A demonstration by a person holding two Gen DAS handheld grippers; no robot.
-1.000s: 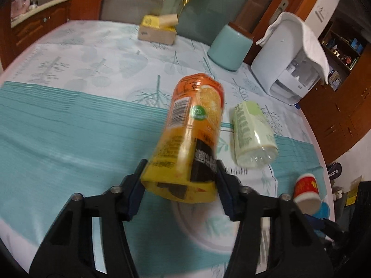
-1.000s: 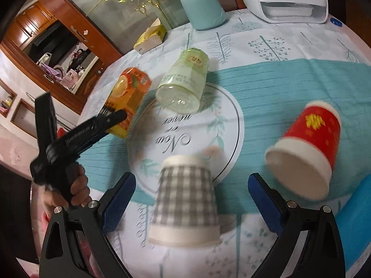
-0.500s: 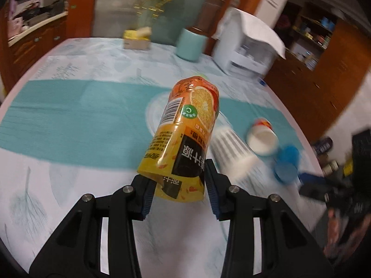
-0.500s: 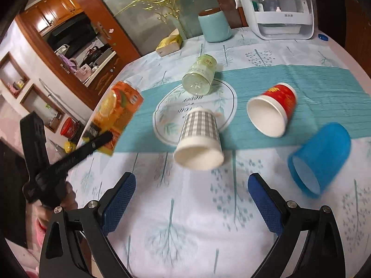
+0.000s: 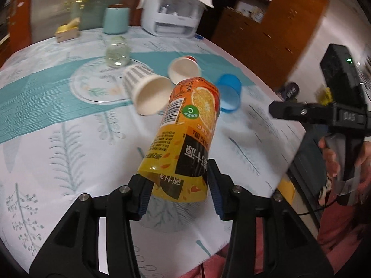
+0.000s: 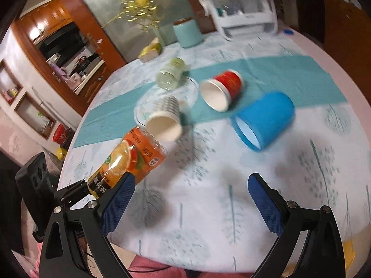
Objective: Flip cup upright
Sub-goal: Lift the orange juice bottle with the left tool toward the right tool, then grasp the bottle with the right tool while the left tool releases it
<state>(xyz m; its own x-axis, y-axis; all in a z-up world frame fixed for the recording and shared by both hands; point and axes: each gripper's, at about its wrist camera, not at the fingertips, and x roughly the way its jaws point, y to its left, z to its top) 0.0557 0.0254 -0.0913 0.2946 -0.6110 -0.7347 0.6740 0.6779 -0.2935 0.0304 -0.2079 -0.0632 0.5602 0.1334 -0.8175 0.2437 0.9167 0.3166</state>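
Note:
My left gripper is shut on an orange juice cup and holds it tilted above the near part of the table; it also shows in the right wrist view. My right gripper is open and empty above the table's near edge. A grey checked paper cup, a red paper cup and a blue plastic cup lie on their sides beyond it. A clear glass jar lies on its side farther back.
A round table with a white leaf-print cloth and a teal runner. A white appliance, a teal canister and a tissue box stand at the far edge. Wooden cabinets surround the table.
Both grippers have pulled back toward the near edge of the table. The left gripper carried the orange cup along and swung right; the lying cups now look smaller and farther away.

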